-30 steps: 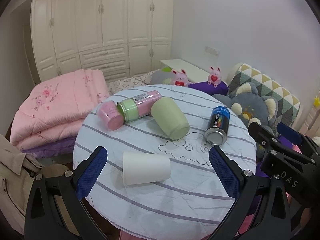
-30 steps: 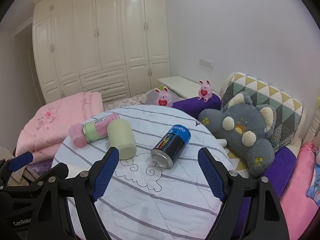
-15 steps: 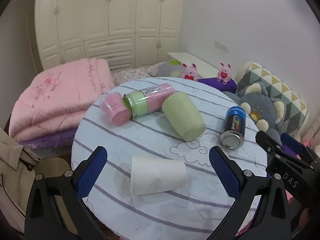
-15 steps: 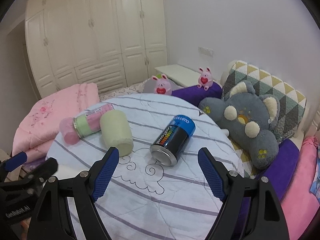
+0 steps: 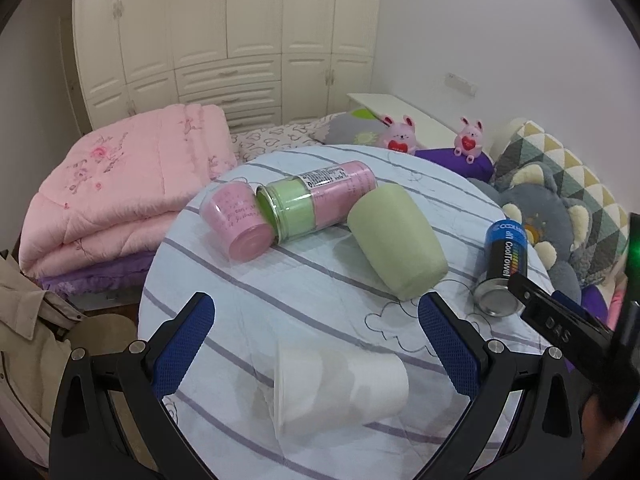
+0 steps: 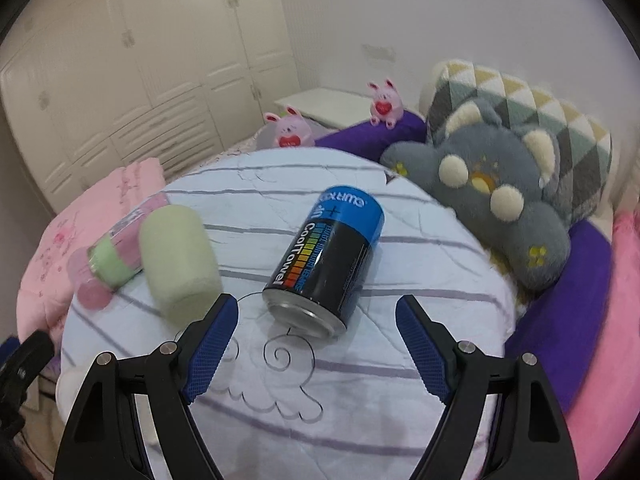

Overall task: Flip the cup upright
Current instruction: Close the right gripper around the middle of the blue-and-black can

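Observation:
A white cup (image 5: 340, 390) lies on its side on the round table (image 5: 304, 300), between the fingers of my open left gripper (image 5: 316, 344). A green cup (image 5: 396, 244) lies on its side behind it; it also shows in the right wrist view (image 6: 178, 262). A blue and black can (image 6: 326, 270) lies on its side just ahead of my open right gripper (image 6: 316, 344); the can also shows in the left wrist view (image 5: 502, 270). Both grippers are empty.
A pink cup (image 5: 240, 220) and a pink-and-green tube (image 5: 316, 200) lie at the table's back left. A folded pink quilt (image 5: 120, 184) is to the left. A grey plush cushion (image 6: 500, 196) and purple bedding (image 6: 576, 292) border the table's right edge.
Both grippers have moved forward and lower toward the table. The white cup now sits between the left fingers, and the can is closer to the right gripper. No object has moved.

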`<state>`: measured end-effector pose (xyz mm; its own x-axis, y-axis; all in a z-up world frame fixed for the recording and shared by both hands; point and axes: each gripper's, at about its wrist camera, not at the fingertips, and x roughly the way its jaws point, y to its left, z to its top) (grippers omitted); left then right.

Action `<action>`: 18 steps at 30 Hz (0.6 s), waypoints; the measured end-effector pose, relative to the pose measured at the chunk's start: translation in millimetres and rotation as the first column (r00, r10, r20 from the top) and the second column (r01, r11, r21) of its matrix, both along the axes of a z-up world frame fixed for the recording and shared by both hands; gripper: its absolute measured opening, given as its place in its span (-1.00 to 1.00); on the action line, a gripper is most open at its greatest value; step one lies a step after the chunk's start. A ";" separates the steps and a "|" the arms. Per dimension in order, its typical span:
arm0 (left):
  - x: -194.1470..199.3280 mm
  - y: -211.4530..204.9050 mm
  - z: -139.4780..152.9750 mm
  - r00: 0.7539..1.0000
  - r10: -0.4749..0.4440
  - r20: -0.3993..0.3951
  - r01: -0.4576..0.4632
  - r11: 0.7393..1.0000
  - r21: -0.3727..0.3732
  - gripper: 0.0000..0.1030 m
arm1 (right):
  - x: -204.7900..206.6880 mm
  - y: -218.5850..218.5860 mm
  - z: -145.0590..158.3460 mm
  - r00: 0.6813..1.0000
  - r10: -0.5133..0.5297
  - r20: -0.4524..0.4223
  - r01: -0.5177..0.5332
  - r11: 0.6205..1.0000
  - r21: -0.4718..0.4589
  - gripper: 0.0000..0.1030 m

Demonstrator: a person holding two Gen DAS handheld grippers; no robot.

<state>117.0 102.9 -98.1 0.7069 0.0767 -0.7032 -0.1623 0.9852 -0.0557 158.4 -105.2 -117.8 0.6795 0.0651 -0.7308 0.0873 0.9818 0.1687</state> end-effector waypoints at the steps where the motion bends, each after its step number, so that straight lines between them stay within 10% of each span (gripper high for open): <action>1: 1.1 -0.3 -0.2 1.000 -0.002 0.001 0.002 1.000 0.005 1.00 | 6.1 -1.5 -4.1 1.000 -0.016 -0.013 0.016 1.000 0.009 0.60; 18: 56.2 -25.0 -21.8 0.995 -0.036 -0.090 0.043 0.996 0.080 1.00 | 48.2 -3.2 -41.8 0.988 -0.006 -0.153 0.037 0.978 0.204 0.60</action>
